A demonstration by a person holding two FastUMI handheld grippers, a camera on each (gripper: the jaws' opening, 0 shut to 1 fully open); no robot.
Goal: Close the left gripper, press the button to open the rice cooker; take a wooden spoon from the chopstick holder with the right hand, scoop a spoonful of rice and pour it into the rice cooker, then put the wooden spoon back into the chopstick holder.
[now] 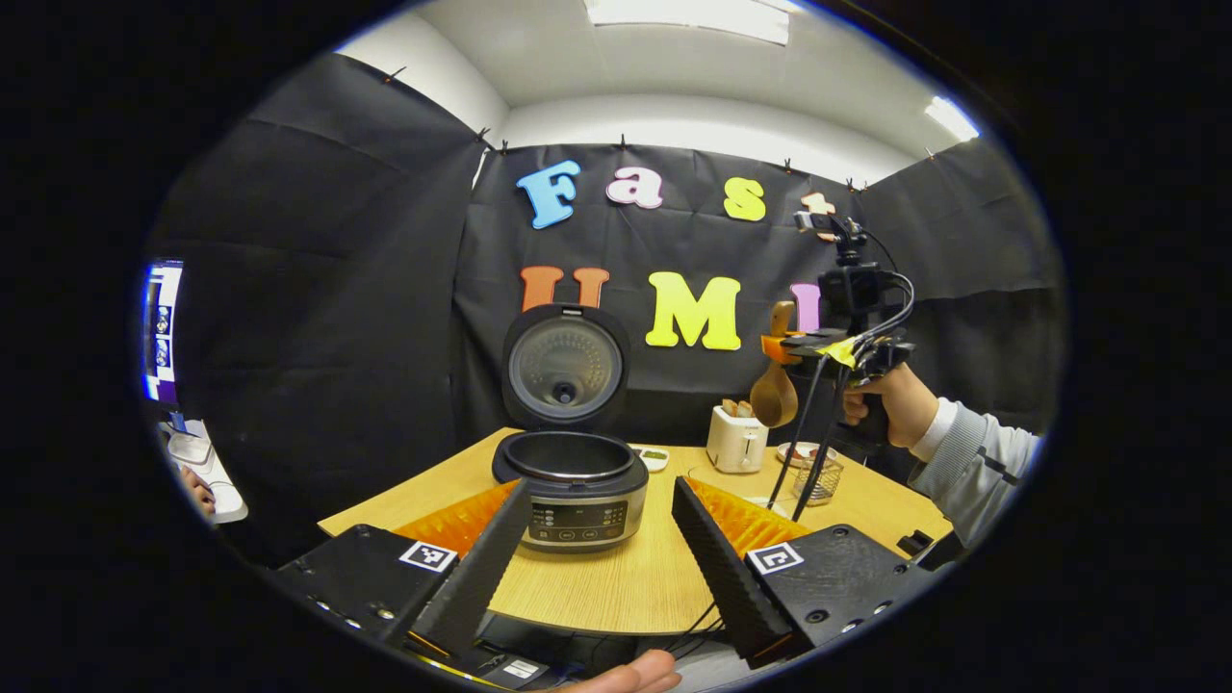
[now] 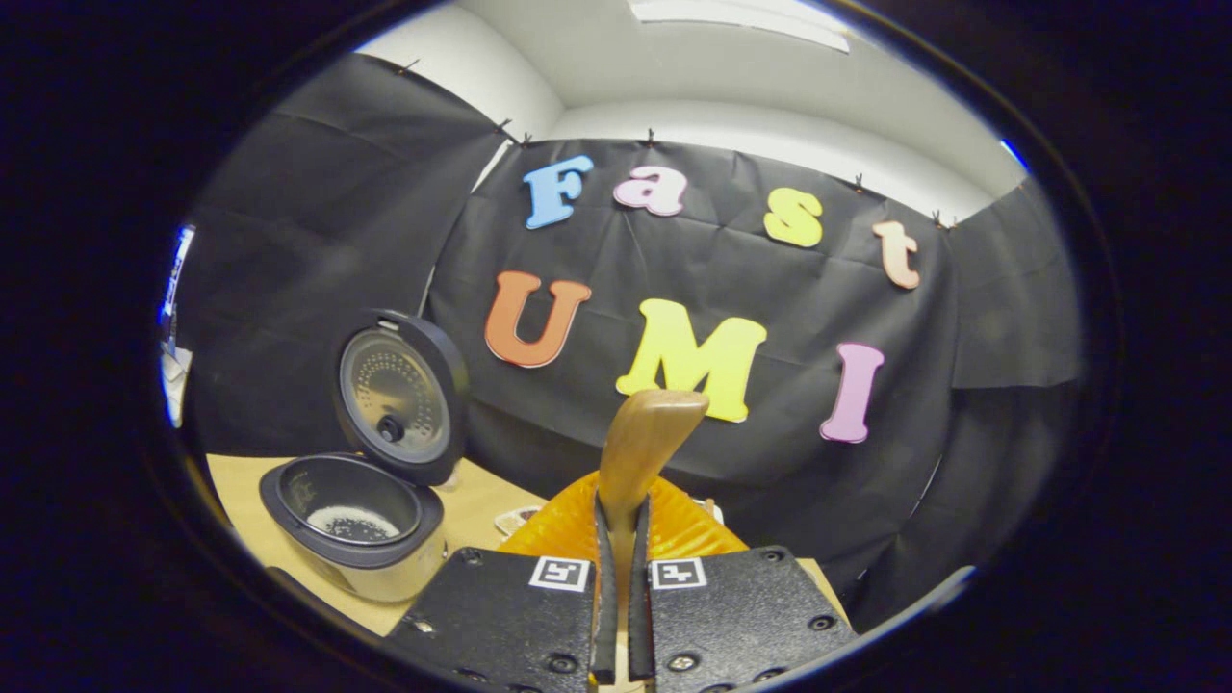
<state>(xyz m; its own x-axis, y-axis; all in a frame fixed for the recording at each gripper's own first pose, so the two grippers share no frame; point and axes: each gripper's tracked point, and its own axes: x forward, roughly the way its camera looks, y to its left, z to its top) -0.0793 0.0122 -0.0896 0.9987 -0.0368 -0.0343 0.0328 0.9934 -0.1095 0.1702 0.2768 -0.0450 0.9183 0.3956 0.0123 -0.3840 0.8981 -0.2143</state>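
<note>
The rice cooker (image 1: 575, 491) stands on the wooden table (image 1: 635, 587) at the centre of the left gripper view, lid (image 1: 565, 366) raised upright at 12 o'clock above the empty-looking pot rim. The left gripper (image 1: 597, 549) has its fingers spread wide, one on each side of the cooker body, touching nothing. At 3 o'clock of the cooker, well above the table, the right gripper (image 1: 804, 346) is held by a hand (image 1: 881, 404) and carries the wooden spoon (image 1: 775, 380), bowl hanging downward. In the right gripper view the right gripper's fingers (image 2: 603, 597) are pressed against the spoon handle, pinching it, the handle end projecting toward 12 o'clock. The cooker sits at 9 o'clock there, white grains in its pot. A white toaster (image 1: 736, 438) and a wire holder (image 1: 820, 479) stand on the table below the spoon.
</note>
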